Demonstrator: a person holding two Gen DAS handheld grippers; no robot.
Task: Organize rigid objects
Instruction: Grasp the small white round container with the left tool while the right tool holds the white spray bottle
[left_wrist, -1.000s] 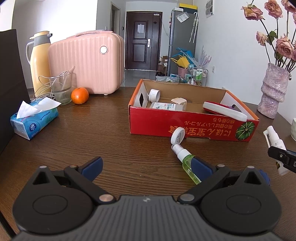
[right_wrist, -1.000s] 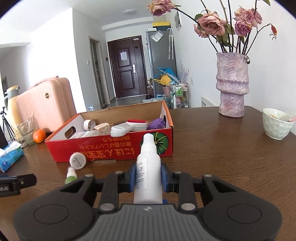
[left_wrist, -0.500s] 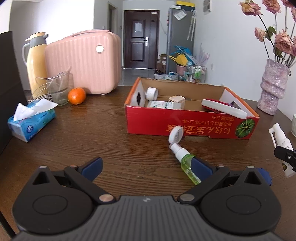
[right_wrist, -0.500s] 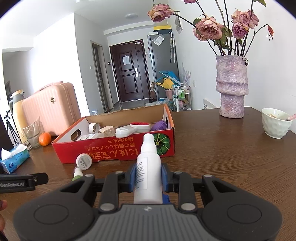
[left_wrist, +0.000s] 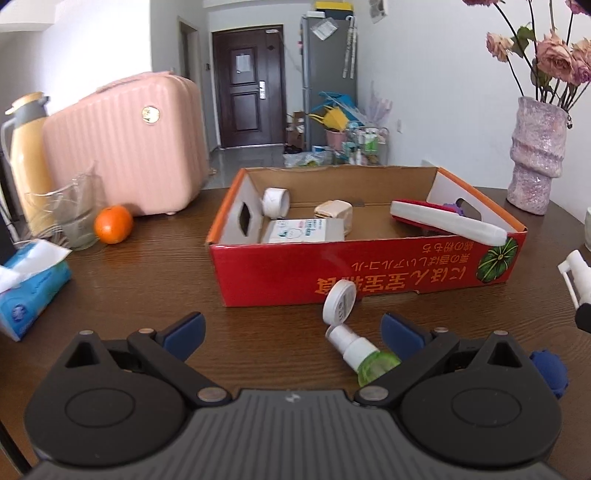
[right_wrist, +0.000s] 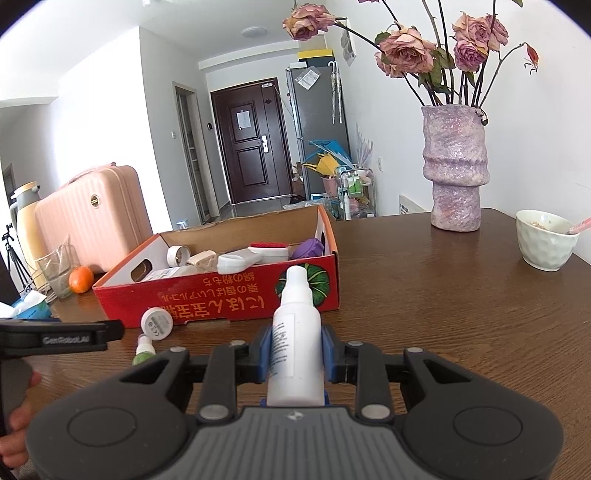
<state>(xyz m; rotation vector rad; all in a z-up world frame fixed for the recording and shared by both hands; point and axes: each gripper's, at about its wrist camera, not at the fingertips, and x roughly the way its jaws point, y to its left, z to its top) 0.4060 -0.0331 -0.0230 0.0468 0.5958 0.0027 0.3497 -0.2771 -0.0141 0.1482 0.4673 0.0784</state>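
My right gripper (right_wrist: 293, 354) is shut on a white spray bottle (right_wrist: 295, 332), held upright-tilted in front of the red cardboard box (right_wrist: 221, 299). That bottle's nozzle (left_wrist: 576, 269) shows at the right edge of the left wrist view. My left gripper (left_wrist: 293, 330) is open just above the table. A small green spray bottle (left_wrist: 362, 354) lies between its fingers, close to the right one, untouched. A white round jar (left_wrist: 339, 301) leans on the box's front wall (left_wrist: 369, 273). Inside lie a tape roll (left_wrist: 275, 201), a white packet (left_wrist: 303, 230) and a white-and-red brush (left_wrist: 443, 221).
A pink suitcase (left_wrist: 125, 144), yellow thermos (left_wrist: 26, 155), glass cup (left_wrist: 66, 214), orange (left_wrist: 112, 224) and tissue pack (left_wrist: 29, 280) stand at the left. A purple vase of roses (right_wrist: 456, 173) and a white bowl (right_wrist: 546, 240) stand at the right. A hand (right_wrist: 14, 406) holds the left gripper.
The left gripper has moved forward toward the box, and the green bottle now lies between its fingers. The right gripper has kept still with the white bottle.
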